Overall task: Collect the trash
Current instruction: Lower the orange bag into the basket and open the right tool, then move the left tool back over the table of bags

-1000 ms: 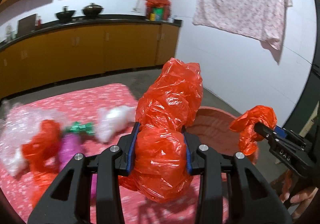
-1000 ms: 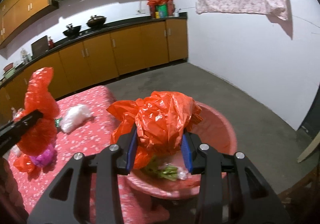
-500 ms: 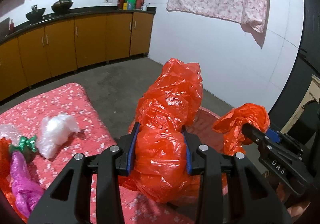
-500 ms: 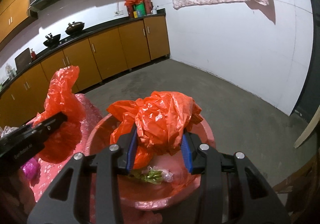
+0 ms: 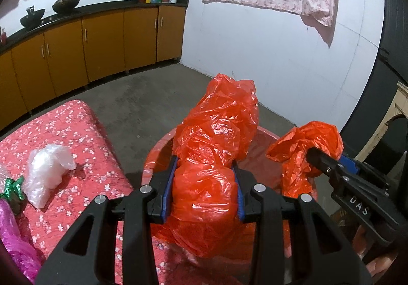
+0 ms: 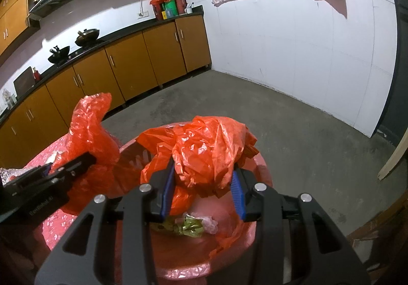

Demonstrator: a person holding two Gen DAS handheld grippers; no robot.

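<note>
Up close, the left gripper (image 5: 202,189) pinches a tall crumpled orange-red plastic bag (image 5: 216,147) between its 2 blue-padded fingers (image 5: 169,189); the film is thin, glossy and heavily creased, bulging both above and below the pads. It hangs over the near rim of a round pink plastic basin (image 6: 260,165). The right gripper (image 6: 202,195) likewise clamps a second orange-red bag (image 6: 204,147), wider and more spread out, with a loose flap sticking out to the left, held directly above the basin's inside. On the basin floor lie a green wrapper scrap (image 6: 190,226) and a bit of clear film. Beside the basin, a surface under a red floral cloth (image 5: 76,129) carries a crumpled clear plastic bag (image 5: 48,170), a green foil bow (image 5: 12,186) and a magenta plastic bag (image 5: 15,244).
</note>
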